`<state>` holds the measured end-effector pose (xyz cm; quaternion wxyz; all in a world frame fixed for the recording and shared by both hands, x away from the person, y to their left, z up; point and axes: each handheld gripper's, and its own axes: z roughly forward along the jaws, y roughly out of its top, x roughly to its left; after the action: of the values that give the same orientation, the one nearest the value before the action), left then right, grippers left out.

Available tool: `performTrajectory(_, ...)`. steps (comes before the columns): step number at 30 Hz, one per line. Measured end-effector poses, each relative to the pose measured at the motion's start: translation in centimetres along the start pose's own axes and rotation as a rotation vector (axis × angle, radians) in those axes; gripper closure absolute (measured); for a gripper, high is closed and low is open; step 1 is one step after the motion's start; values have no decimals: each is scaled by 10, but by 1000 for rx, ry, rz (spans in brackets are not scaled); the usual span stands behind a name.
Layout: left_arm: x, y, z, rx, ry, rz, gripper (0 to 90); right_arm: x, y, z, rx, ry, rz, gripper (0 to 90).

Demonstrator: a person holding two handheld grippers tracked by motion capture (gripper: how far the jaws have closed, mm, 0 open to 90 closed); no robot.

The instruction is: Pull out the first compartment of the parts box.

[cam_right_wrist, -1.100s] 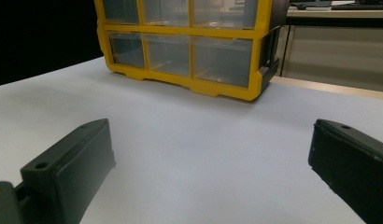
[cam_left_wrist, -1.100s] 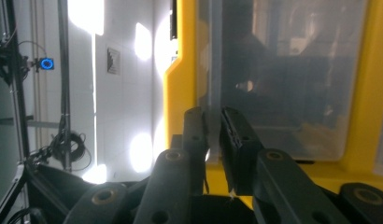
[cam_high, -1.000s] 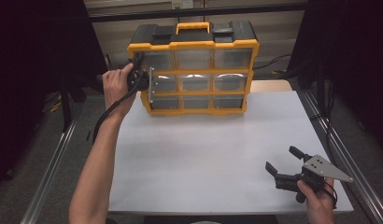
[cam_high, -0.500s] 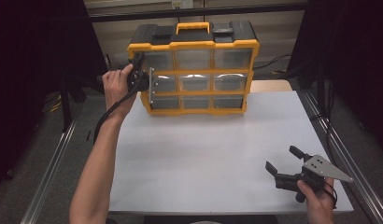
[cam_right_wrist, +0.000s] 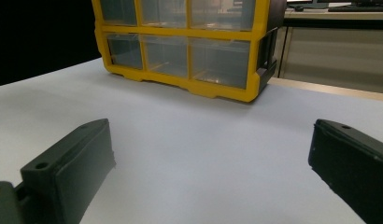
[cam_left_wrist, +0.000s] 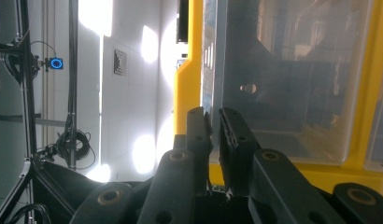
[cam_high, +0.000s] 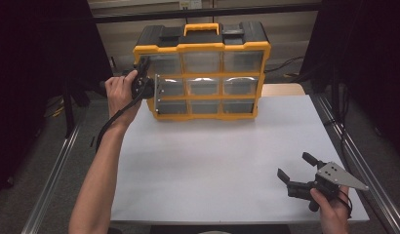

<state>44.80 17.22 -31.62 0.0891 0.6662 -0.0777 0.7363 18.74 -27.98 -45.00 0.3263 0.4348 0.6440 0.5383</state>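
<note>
At table's far edge, left gripper clamped narrowly on organizer's drawer front; near right corner, right gripper spread wide.

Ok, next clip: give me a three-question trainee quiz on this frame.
1. True or false: the right gripper is shut on a drawer.
2. Which drawer of the organizer is pulled out? A) top right B) middle left C) bottom centre
3. Fill in: the left gripper pinches the drawer's clear front ____.

Key:
1. False. It hangs open above the table, holding nothing.
2. B. The middle left drawer sticks out from the row.
3. Edge. In the left gripper view the jaws stand nearly closed on it.
</note>
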Motion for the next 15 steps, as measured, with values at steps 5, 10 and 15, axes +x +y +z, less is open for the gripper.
performTrajectory(5, 1, 0, -1, 11, -4, -20, 815, 0, 0, 1, -1, 6, 2, 0)
performTrajectory(10, 1, 5, 2, -21, -19, 11, 768, 0, 0, 1, 7, 8, -8, 0)
performTrajectory(15, 1, 9, 6, -20, -20, -22, 763, 1, 0, 0, 2, 7, -7, 0)
